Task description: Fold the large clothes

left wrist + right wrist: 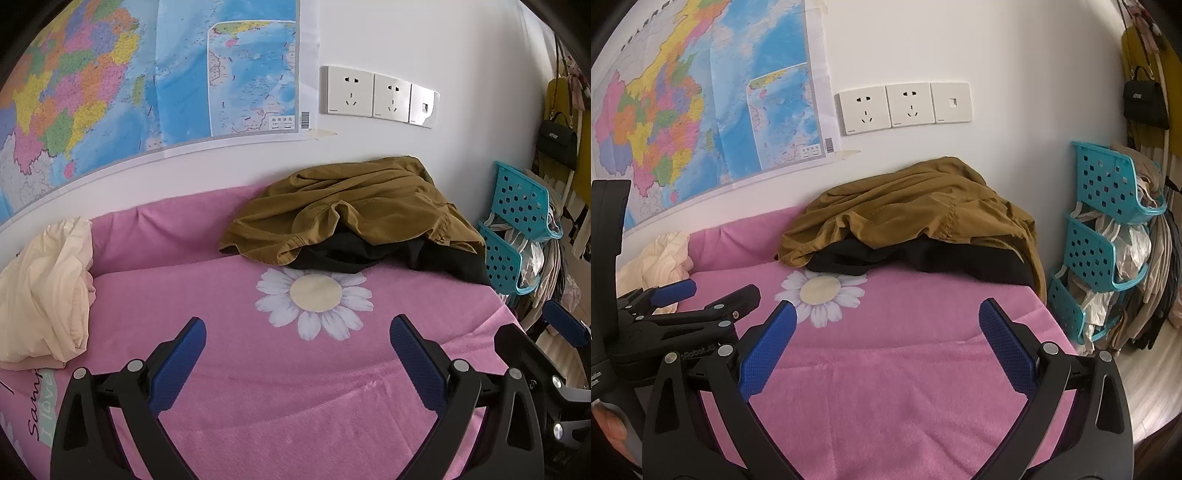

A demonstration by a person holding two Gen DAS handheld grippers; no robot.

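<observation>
My left hand-held gripper (pixel 297 328) is spread wide over the bed, its blue fingers (pixel 181 363) stippled with a fine grip pattern and holding nothing. My right hand-held gripper (pixel 886 314) is just as wide and equally empty, hovering above the same pink bedspread (pixel 905 387), a woven, slightly nubby cloth with soft creases running across it. Between both sets of fingers and the clothes there is a broad flat stretch of spread, broken only by a printed white daisy (pixel 316 302) with a pale yellow centre.

Beyond the daisy lies the heap to be folded: an ochre-brown garment (pixel 354 206), thick cotton-like fabric, rumpled into ridges with stitched seams, draped over a black garment (pixel 351 251) whose smooth edge shows beneath it. The heap rests against the white wall and reaches close to the bed's right edge. A crumpled cream cloth (pixel 48 288) sits at the far left, near the wall.

Just past the right edge stands a turquoise perforated plastic rack (pixel 1100 229), stuffed with bags. On the wall hang a glossy map (pixel 110 92) and three white sockets (pixel 905 105).
</observation>
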